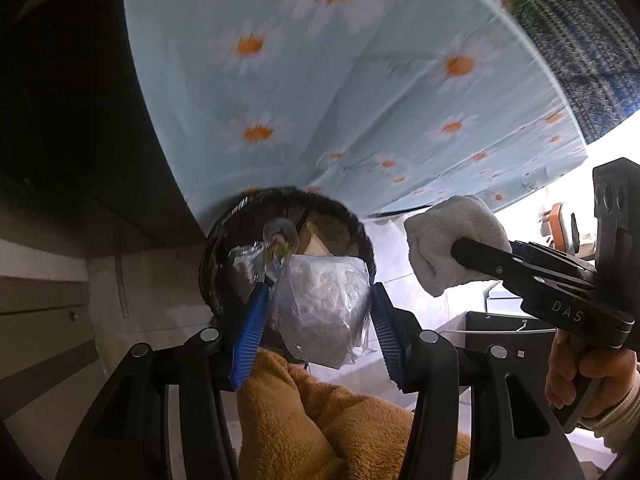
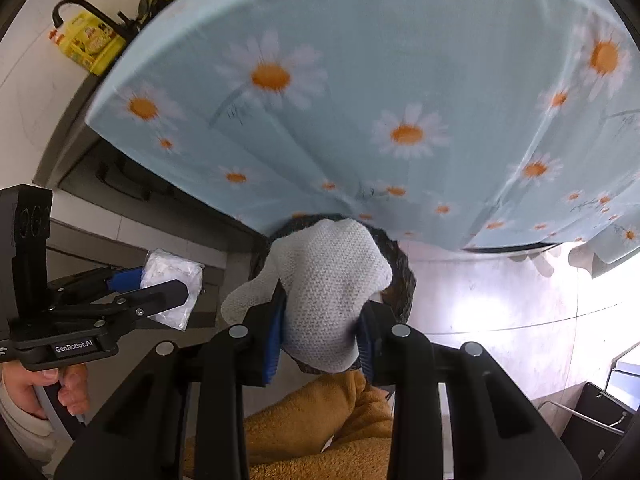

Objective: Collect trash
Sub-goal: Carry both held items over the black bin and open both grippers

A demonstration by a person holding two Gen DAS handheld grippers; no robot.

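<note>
My left gripper is shut on a clear plastic bag of white scraps and holds it over the open black-lined trash bin, which stands under the table edge. The bag also shows in the right wrist view. My right gripper is shut on a white knitted cloth, also above the bin. In the left wrist view the right gripper with the cloth is to the right of the bin. The bin holds shiny wrappers and cardboard.
A table with a light-blue daisy cloth overhangs the bin. Dark cabinets stand at left. An orange fleece fabric lies below the grippers. A yellow oil bottle sits on a counter. A black box stands on the floor at right.
</note>
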